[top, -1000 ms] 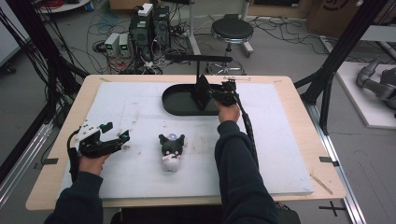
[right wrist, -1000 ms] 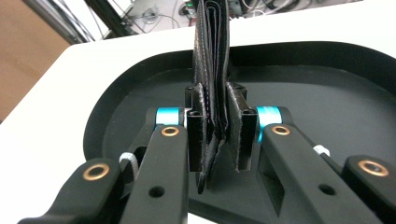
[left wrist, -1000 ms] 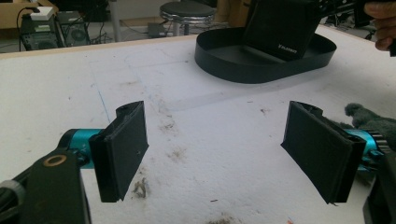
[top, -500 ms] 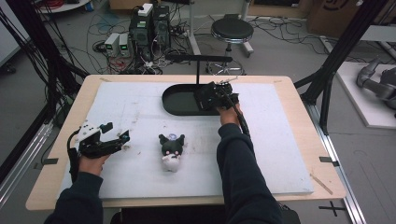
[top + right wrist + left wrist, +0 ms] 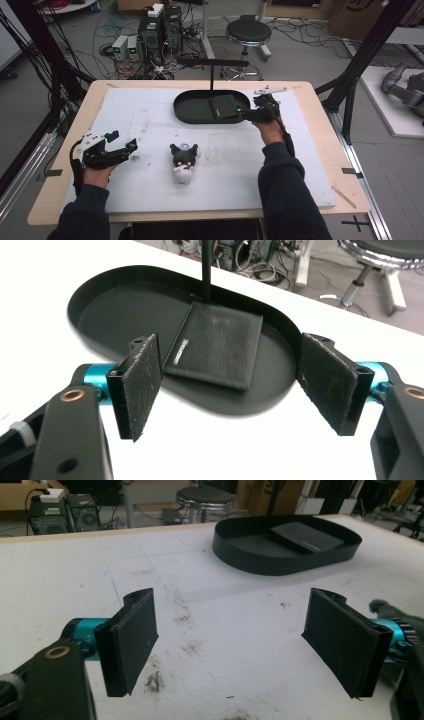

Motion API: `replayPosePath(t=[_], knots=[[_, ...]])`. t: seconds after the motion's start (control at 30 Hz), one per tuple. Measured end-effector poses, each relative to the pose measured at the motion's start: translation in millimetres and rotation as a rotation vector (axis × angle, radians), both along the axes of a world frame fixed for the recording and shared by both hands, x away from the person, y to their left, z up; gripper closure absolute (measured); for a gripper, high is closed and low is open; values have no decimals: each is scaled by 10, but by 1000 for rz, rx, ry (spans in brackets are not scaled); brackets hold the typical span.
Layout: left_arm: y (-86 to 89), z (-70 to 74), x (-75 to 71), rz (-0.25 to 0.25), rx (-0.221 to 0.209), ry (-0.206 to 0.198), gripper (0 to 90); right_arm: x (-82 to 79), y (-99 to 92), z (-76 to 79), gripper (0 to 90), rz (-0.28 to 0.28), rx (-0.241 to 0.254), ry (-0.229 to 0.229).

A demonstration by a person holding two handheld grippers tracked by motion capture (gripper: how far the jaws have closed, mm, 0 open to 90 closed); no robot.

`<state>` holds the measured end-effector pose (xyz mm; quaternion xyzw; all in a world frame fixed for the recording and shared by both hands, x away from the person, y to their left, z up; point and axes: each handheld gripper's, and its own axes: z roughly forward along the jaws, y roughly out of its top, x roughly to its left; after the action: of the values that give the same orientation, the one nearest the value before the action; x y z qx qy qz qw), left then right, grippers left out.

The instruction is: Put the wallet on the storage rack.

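A black oval tray (image 5: pixel 192 117) (image 5: pixel 100 290) (image 5: pixel 250 562) sits at the back middle of the white mat. Inside its right half a flat black wallet (image 5: pixel 223 106) (image 5: pixel 217 345) (image 5: pixel 305 535) lies flat. My right gripper (image 5: pixel 243 115) (image 5: pixel 230 390) hovers at the tray's right rim, open, with nothing between its jaws. A small black-and-white plush toy (image 5: pixel 183 160) lies on the mat in the front middle; its fur (image 5: pixel 387 611) peeks in at the right of the left gripper view. My left gripper (image 5: pixel 127 145) (image 5: pixel 240 642) rests open at the front left, empty.
A thin black stand post (image 5: pixel 211 77) (image 5: pixel 205 270) rises behind the tray. The white mat (image 5: pixel 300 165) covers a wooden table (image 5: pixel 345 160). Past the table's far edge stand a stool (image 5: pixel 248 35), computer boxes (image 5: pixel 160 25) and loose cables on the floor.
The right gripper let go of the black wallet, which now lies flat in the tray, and drew back to the tray's right rim. The left gripper and the plush stayed put.
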<state>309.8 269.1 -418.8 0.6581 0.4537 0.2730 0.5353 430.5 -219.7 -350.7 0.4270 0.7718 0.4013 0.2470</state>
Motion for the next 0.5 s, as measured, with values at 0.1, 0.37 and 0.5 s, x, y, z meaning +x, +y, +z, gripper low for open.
replayPosePath(t=[0.1, 0.37, 0.5], knots=[[-3, 11, -34, 8, -11, 24, 205, -221, -172, -38, 237, 12, -20, -11], [-70, 86, -64, 10, -13, 11, 205, -628, -523, -364, 228, -36, -61, -1], [-155, 141, -92, 0, -5, 3, 205, -705, -611, -387, 228, -55, -77, -17]])
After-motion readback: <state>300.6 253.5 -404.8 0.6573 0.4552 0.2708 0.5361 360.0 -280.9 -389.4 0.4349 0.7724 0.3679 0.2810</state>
